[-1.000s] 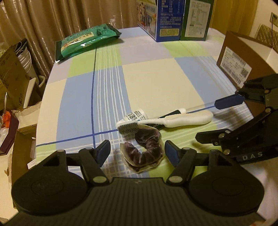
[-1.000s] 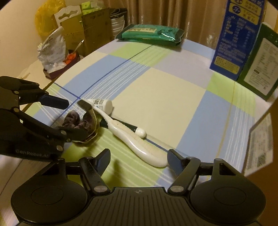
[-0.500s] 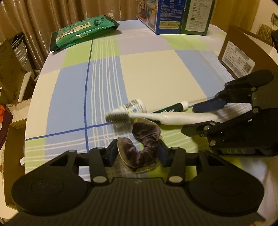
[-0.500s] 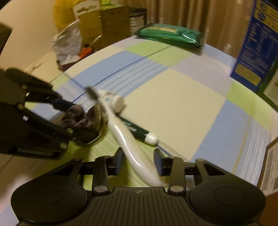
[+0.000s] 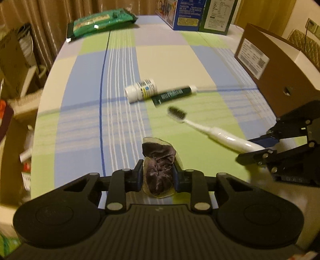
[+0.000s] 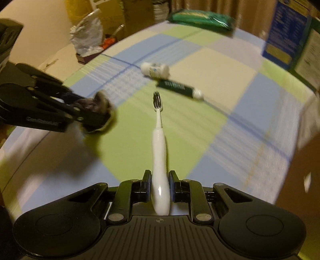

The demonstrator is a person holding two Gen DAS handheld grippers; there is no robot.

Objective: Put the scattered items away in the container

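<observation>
My left gripper [image 5: 159, 176] clenches the scrunchie [image 5: 159, 170] and my right gripper [image 6: 159, 189] grips the toothbrush [image 6: 159, 144], both above the table [image 5: 80, 100], while bottle [image 5: 142, 90] and tube [image 5: 174, 95] lie unpicked and nothing visibly sits in the box [image 5: 280, 66].

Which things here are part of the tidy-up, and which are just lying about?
Job:
- toothbrush, in right gripper
- dark scrunchie, in left gripper
- white bottle
- green tube
- cardboard box

Lying about:
- green packet
- blue carton
</observation>
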